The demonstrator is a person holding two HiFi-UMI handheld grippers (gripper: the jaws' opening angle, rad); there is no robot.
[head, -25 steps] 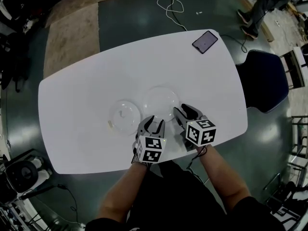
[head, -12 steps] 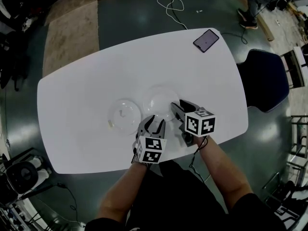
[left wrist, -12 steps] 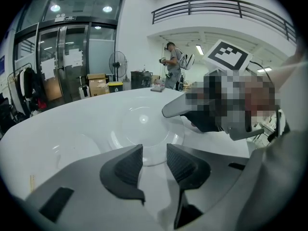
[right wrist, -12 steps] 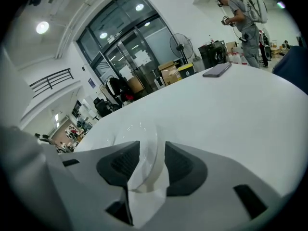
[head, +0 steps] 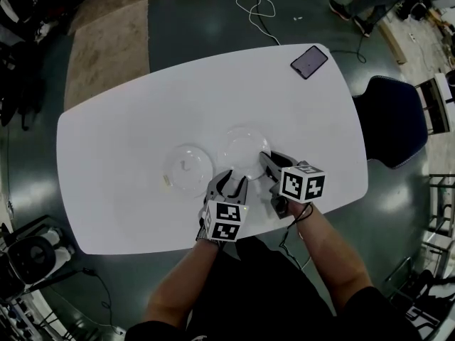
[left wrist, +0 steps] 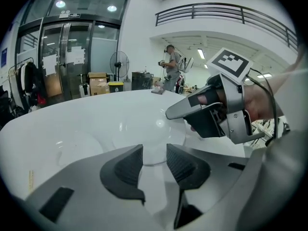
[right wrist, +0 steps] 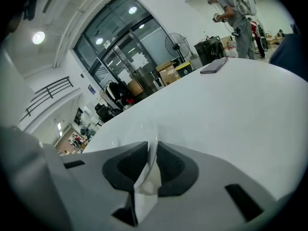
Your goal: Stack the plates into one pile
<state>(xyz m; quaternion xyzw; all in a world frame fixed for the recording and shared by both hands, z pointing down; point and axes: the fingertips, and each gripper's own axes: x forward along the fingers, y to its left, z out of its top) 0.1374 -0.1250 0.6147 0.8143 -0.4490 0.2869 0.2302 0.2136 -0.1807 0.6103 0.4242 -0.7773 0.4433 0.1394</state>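
Note:
Two clear plates lie side by side on the white table: a left plate and a right plate. My right gripper is at the right plate's near right rim. Its jaws are closing, and in the right gripper view the thin clear rim stands pinched between the pads. My left gripper sits at the near side between the two plates, open. In the left gripper view nothing is gripped; the right plate lies just beyond the jaws, with the right gripper over its far side.
A dark phone lies at the table's far right corner. A small tan scrap rests left of the left plate. A dark blue chair stands off the table's right end. Cables lie on the floor beyond the table.
My right gripper rolled a little and edged onto the right plate's rim, and its jaws went from wide open to pinching that rim. The left gripper stayed put.

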